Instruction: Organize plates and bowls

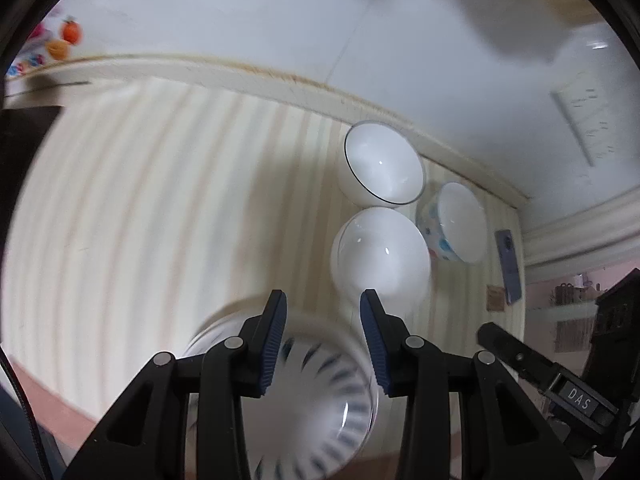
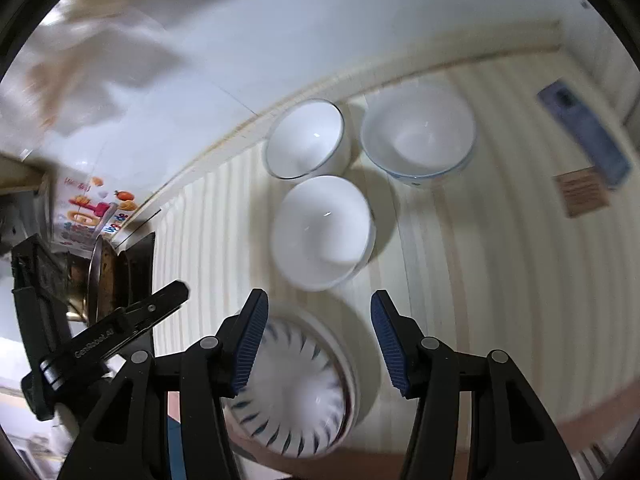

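Note:
A bowl with blue dashes (image 1: 320, 400) (image 2: 300, 396) lies blurred just beneath both grippers, near the front edge of the striped table (image 1: 160, 200) (image 2: 480, 260). It appears to rest in a wider white dish. Behind it stand a plain white bowl (image 1: 380, 256) (image 2: 324, 232), a dark-rimmed white bowl (image 1: 382, 164) (image 2: 306, 138) and a blue-flowered bowl (image 1: 456, 224) (image 2: 418, 132). My left gripper (image 1: 323, 294) hangs open over the dashed bowl's rim, its pads pressing on nothing. Beside it, my right gripper (image 2: 319, 296) is open wider above the same bowl.
A blue phone (image 1: 510, 266) (image 2: 584, 136) and a brown card (image 2: 582, 194) lie at the table's right end. At the left stands a stove with a metal pan (image 2: 104, 276). A white tiled wall (image 1: 240, 20) runs behind the table.

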Available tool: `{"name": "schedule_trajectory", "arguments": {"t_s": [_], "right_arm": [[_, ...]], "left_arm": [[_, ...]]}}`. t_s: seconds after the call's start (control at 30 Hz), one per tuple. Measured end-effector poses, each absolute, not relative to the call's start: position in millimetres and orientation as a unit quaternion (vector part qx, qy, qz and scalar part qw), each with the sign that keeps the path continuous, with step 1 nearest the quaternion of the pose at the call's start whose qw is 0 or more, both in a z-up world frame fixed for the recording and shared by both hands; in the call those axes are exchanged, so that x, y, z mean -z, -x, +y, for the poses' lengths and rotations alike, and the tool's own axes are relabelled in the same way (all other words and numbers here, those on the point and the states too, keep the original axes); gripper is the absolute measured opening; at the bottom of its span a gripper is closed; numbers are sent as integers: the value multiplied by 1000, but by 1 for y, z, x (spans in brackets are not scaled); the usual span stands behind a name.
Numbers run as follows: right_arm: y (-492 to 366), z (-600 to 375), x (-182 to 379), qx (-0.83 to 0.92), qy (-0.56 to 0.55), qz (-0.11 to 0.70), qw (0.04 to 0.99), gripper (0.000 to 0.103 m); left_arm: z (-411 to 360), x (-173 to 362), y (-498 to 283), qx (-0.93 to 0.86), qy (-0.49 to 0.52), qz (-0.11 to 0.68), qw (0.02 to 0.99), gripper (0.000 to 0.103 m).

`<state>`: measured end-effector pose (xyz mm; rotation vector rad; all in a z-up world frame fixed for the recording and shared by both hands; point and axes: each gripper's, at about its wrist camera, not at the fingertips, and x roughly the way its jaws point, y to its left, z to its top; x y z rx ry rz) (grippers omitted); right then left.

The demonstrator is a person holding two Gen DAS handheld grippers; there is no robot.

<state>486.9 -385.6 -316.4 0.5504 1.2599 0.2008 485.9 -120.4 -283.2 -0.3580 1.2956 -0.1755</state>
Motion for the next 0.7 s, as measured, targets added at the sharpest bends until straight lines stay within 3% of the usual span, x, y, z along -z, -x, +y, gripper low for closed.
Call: {"name": "schedule_trajectory", "arguments": {"t_s": [0.13, 0.27, 0.37, 0.7], "right_arm": [[-533, -400, 369, -108, -273, 605, 740, 49], [-557, -397, 405, -117, -266, 624, 725, 26], [-564, -392, 423, -115, -247, 632, 725, 15], [-553, -391, 414, -123, -226, 625, 737, 15]], "left_arm": [[-146, 330, -524, 98, 171, 635, 747, 36], [-167, 359, -541, 95, 142, 652, 739, 33], [-175, 363, -543, 89, 116, 645, 750, 22], [-186, 341, -519, 86, 81, 625, 772, 18]]}}
